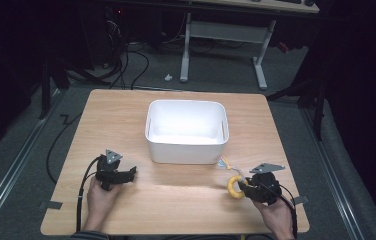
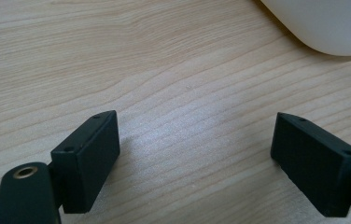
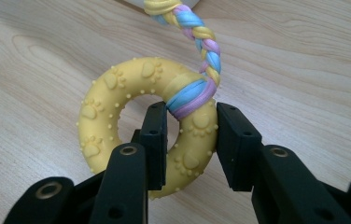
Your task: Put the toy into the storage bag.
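Right claw (image 3: 190, 140) clamped on a yellow ring toy (image 3: 117, 121), one jaw through the hole, the other against the outer rim, close under the spot where the braided rope (image 3: 197, 32) is tied on. Seen from the high view, ring toy (image 1: 234, 186) just off the front right corner of the white bin (image 1: 186, 131), resting on or barely above the tabletop (image 1: 176, 200); hard to tell which. Rope trailing from the ring toward that same bin corner.

Left claw (image 2: 194, 154) spread wide and holding nothing, hovering low over bare wood in front of the bin's left corner, a curve of bin wall (image 2: 323, 23) showing at the upper right of the left gripper view.

Likely step: lifting the toy for a drop into the bin. To do it well:

- Keep the squeeze firm; the rubber looks knobbly and soft, so some give is likely, and the grip sits on one side of the ring, inviting a swing.
- Raise straight up until ring and dangling rope both clear the bin's rim, then carry across over the bin's middle.
- Mind the rope tail: could catch on the near wall if the lift stays too low.
- Release only once above the bin floor.
- Leave the left claw parked beside the bin, away from the path.
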`<act>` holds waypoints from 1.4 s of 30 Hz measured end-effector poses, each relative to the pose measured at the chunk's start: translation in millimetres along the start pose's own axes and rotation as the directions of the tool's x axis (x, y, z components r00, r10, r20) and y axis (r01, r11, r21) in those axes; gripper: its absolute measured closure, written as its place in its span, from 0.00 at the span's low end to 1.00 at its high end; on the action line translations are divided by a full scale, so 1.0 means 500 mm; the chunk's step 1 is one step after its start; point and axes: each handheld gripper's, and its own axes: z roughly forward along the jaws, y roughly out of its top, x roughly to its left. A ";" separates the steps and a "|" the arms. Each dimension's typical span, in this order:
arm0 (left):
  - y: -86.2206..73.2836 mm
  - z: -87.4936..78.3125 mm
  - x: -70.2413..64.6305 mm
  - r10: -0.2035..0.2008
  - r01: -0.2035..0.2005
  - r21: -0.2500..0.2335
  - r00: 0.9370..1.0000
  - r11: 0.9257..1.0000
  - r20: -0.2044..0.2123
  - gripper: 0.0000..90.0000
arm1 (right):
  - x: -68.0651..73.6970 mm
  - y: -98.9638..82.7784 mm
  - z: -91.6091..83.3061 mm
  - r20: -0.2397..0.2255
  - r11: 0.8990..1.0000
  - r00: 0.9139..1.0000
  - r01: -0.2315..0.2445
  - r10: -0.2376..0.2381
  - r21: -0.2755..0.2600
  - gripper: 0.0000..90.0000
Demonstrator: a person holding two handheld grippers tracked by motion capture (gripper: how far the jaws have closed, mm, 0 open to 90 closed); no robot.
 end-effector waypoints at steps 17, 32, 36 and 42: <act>0.000 0.000 0.000 0.000 0.000 0.000 1.000 1.000 0.000 0.18 | -0.045 0.032 -0.035 0.077 0.999 0.997 -0.031 0.032 -0.011 0.74; 0.000 0.000 0.000 0.000 0.000 0.000 1.000 1.000 0.000 0.18 | -0.077 0.066 -0.055 0.098 0.997 0.992 -0.075 0.078 -0.034 0.74; 0.000 0.000 0.000 0.000 0.000 0.000 1.000 1.000 0.000 0.18 | -0.080 0.073 -0.060 0.102 0.996 0.991 -0.078 0.081 -0.034 0.74; 0.000 0.000 0.000 0.002 -0.002 0.000 1.000 1.000 0.002 0.18 | -0.088 0.090 -0.069 0.092 0.995 0.991 -0.088 0.092 -0.045 0.74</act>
